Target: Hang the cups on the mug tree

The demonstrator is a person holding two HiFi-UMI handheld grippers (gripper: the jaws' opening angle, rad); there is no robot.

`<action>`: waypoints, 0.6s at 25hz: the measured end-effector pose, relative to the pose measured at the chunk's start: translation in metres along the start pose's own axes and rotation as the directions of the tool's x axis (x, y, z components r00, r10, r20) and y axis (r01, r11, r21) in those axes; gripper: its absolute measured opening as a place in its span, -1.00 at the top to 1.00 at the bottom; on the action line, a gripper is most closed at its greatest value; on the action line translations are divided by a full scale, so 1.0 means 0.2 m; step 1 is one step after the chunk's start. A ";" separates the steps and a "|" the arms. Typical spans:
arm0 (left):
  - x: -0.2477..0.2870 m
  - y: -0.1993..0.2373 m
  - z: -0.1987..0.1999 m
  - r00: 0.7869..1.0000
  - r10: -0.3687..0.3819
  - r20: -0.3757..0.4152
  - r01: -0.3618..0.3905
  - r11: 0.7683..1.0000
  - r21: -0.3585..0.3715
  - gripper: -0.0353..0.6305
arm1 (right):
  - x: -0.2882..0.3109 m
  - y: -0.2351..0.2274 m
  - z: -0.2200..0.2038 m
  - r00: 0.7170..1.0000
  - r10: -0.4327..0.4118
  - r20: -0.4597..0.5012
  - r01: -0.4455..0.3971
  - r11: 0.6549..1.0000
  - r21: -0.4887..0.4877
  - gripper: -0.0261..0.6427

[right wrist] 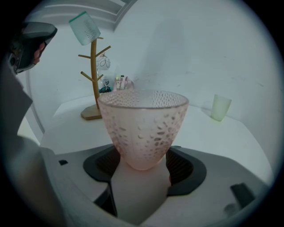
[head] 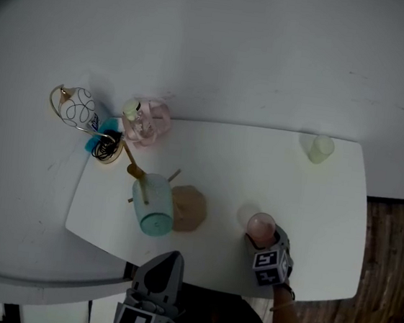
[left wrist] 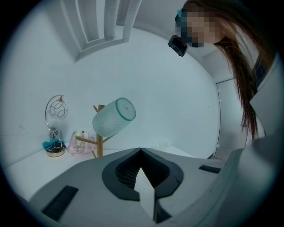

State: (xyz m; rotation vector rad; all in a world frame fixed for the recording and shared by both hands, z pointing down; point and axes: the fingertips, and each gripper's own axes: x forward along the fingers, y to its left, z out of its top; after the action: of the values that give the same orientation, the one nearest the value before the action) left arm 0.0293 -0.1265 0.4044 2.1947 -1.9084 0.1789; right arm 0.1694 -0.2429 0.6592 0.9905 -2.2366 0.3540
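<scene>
A wooden mug tree (head: 186,207) stands on the white table (head: 325,229) with a teal cup (head: 153,207) hung upside down on a top branch. The tree (right wrist: 93,66) and teal cup (right wrist: 84,28) also show in the right gripper view. A pink dimpled cup (right wrist: 143,126) stands upright between the jaws of my right gripper (right wrist: 142,156); the pads sit close beside its lower wall without clearly pressing. In the head view that gripper (head: 264,241) is near the front edge behind the pink cup (head: 260,227). My left gripper (left wrist: 141,150) is shut and empty, hovering off the front edge (head: 163,263) and aimed at the teal cup (left wrist: 113,117).
A pale yellow-green cup (head: 321,149) stands alone at the table's far right corner. At the far left corner are a wire ornament (head: 76,109), a small dish of dark items (head: 106,146) and a pink glass holder (head: 148,122). A wall lies behind, wood floor at right.
</scene>
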 end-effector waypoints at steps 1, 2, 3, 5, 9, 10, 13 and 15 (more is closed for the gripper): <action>0.00 0.00 0.00 1.000 0.000 0.000 0.000 1.000 0.001 0.89 | 0.00 0.00 0.00 1.000 -0.001 0.000 0.001 1.000 0.000 -0.06; 0.00 0.00 0.00 1.000 -0.001 0.000 0.001 1.000 0.003 0.89 | 0.00 0.00 0.00 1.000 -0.001 0.002 0.001 1.000 -0.002 -0.06; 0.00 0.00 0.00 1.000 -0.002 0.001 0.002 1.000 0.004 0.89 | 0.00 0.00 0.00 1.000 -0.001 0.006 0.001 1.000 -0.004 -0.06; 0.01 -0.01 0.00 1.000 -0.006 0.005 0.006 1.000 0.005 0.89 | 0.00 0.00 0.00 1.000 -0.002 0.012 0.002 1.000 -0.007 -0.05; 0.05 -0.02 0.01 1.000 -0.015 0.025 0.015 1.000 -0.004 0.89 | 0.00 0.00 0.00 1.000 -0.005 0.022 0.005 1.000 -0.018 -0.04; 0.05 -0.02 0.01 0.999 -0.016 0.029 0.016 1.000 -0.005 0.89 | 0.00 0.00 0.00 1.000 -0.005 0.025 0.005 1.000 -0.021 -0.04; 0.08 -0.02 0.02 0.999 -0.021 0.042 0.021 1.000 -0.004 0.89 | 0.00 0.00 0.01 0.999 -0.008 0.035 0.009 1.000 -0.029 -0.03; 0.09 -0.03 0.02 0.999 -0.026 0.048 0.026 1.000 -0.005 0.89 | 0.00 0.00 0.01 0.999 -0.014 0.041 0.015 0.999 -0.029 -0.02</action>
State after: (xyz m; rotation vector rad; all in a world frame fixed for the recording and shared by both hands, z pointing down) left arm 0.0377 -0.1438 0.4048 2.2381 -1.9019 0.1173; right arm 0.1695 -0.2439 0.6580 1.0065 -2.2634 0.2962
